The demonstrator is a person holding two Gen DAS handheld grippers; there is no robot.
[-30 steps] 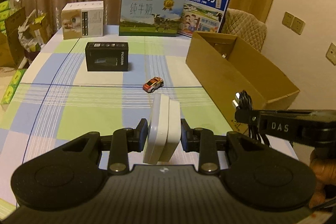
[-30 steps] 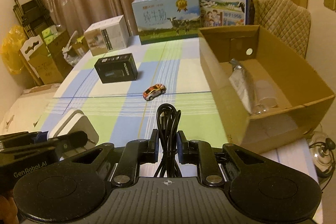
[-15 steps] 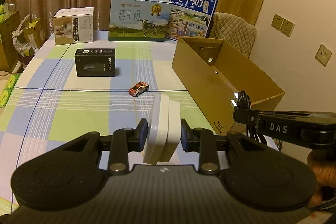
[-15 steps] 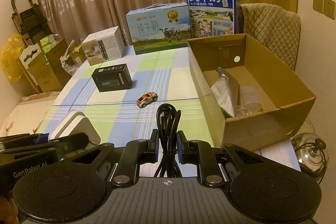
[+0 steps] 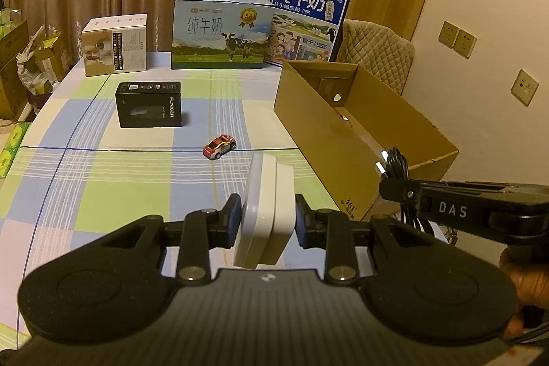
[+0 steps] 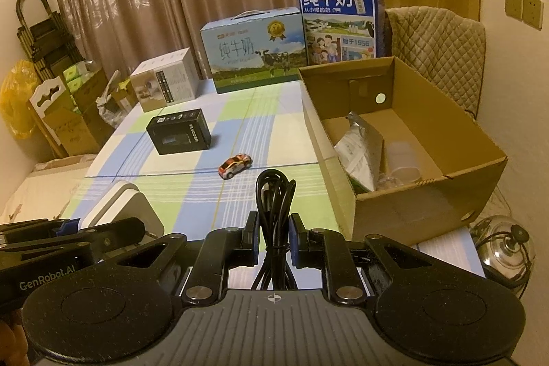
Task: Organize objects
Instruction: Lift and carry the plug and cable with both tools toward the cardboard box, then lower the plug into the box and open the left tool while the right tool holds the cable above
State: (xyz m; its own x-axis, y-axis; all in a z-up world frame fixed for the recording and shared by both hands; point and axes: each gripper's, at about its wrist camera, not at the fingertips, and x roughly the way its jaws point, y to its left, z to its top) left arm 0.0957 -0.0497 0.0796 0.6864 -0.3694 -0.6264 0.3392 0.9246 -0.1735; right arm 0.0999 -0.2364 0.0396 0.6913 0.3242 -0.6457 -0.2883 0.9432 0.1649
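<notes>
At the far left of the counter (image 5: 103,180) the black box (image 5: 148,104) and, nearer the middle, the toy car (image 5: 219,146) are lying untouched, so they are waiting for a later trip. The left tool (image 5: 268,222) is clamping a white flat case (image 5: 266,211) on edge, its two fingers pressed against the case's broad faces, and is hanging above the near part of the counter. To its right, the right tool (image 6: 273,240) is pinching a bundled black cable (image 6: 274,201) with its fingers nearly closed, the loop standing up above them. Furthest right, the open cardboard box (image 6: 480,139) is already holding a foil pouch (image 6: 357,146) and a clear plastic cup (image 6: 401,160) (the back half looks free). To drop well, each tool should be carrying its load over the near wall, lowering inside, and opening only once above bare cardboard, cable first since it is nearer the box and could snag on the rim.
</notes>
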